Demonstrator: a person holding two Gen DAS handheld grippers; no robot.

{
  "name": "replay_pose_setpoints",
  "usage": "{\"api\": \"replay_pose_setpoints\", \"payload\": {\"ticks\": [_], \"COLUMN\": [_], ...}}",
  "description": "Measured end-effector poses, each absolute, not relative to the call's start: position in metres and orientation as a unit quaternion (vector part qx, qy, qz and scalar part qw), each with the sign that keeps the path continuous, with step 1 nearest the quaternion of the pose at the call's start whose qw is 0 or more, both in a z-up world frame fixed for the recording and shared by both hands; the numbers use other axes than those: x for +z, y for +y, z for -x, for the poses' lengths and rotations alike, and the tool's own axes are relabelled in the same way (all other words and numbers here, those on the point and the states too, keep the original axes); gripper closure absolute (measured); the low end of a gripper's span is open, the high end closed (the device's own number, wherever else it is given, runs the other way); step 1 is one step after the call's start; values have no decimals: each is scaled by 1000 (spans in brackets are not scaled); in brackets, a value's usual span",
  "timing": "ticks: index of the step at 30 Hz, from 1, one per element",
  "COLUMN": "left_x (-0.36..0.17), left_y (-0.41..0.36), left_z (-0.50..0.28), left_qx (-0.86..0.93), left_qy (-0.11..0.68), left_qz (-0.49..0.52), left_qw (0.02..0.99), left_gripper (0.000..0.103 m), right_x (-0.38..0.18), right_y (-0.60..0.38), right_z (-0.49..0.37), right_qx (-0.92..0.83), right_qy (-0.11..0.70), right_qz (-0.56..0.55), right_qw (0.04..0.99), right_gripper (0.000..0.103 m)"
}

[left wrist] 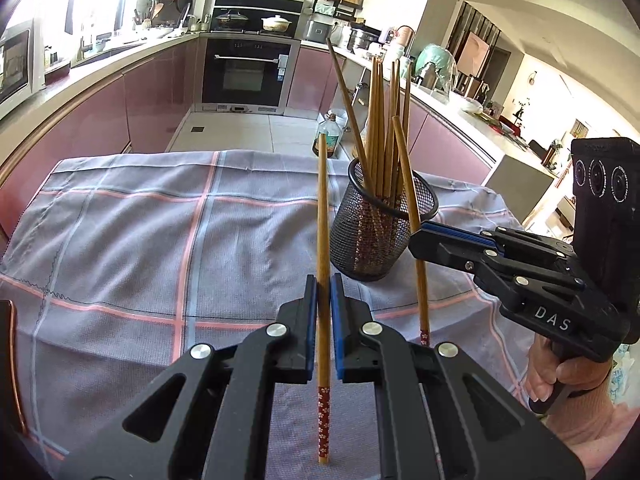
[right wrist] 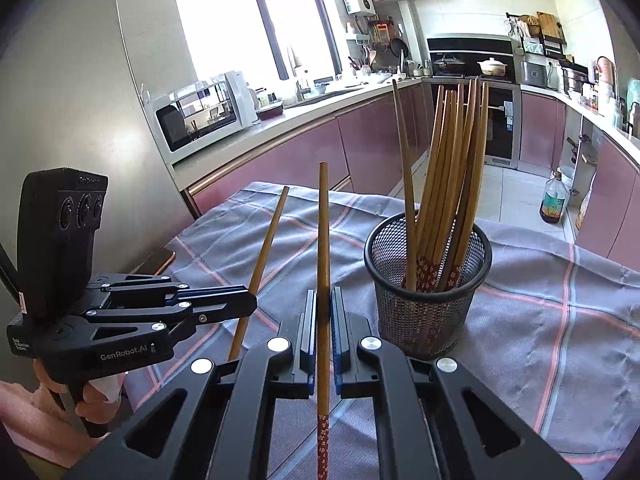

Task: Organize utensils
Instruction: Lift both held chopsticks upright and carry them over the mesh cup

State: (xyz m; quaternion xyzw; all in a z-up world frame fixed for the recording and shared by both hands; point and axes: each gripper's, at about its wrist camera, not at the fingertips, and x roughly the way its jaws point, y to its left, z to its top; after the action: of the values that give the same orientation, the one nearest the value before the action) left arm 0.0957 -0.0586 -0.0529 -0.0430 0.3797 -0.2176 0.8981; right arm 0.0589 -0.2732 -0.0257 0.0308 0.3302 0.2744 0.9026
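Two chopsticks | left hand-held gripper [left wrist: 324, 300] clamps one [left wrist: 322, 216]; right hand-held gripper [right wrist: 323, 312] another [right wrist: 323, 240]

Brown chopsticks [left wrist: 323, 216] (red floral ends), black mesh cup [left wrist: 382, 232], grey-pink plaid cloth [left wrist: 160, 240]

Setting: home kitchen, U-shaped. Pink-fronted base cabinets [left wrist: 100, 108] under a pale countertop [right wrist: 280, 120] run along both sides. Far end: built-in oven [left wrist: 246, 72], with a black pot [left wrist: 231, 18] and a cream casserole [left wrist: 276, 23] on the hob above it. Microwave [right wrist: 200, 116] on the left counter beneath a bright window [right wrist: 248, 20]. Sink tap [right wrist: 298, 76] beside it. Wall-hung pans and utensils [right wrist: 384, 40] farther along. Tiled floor [left wrist: 240, 128], oil bottle [right wrist: 554, 200] standing on it.
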Motion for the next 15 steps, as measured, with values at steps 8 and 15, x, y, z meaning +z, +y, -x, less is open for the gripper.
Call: {"api": "replay_pose_setpoints", "payload": {"ticks": [8,15], "left_x": [-37,-16], "left_y": [-56,-61], "left_z": [-93,-94], "left_qx": [-228,-240], "left_qy": [364,339], "left_qz": [52,52], "left_qw": [902,908], "left_gripper": [96,96], "right_x": [-13,3], "right_y": [-277,-283], "right_z": [-59,-59], "right_qx": [274,271], "right_qy": [312,290], "right_qz": [-32,-30], "right_qw": [909,917], "right_gripper": [98,98]}}
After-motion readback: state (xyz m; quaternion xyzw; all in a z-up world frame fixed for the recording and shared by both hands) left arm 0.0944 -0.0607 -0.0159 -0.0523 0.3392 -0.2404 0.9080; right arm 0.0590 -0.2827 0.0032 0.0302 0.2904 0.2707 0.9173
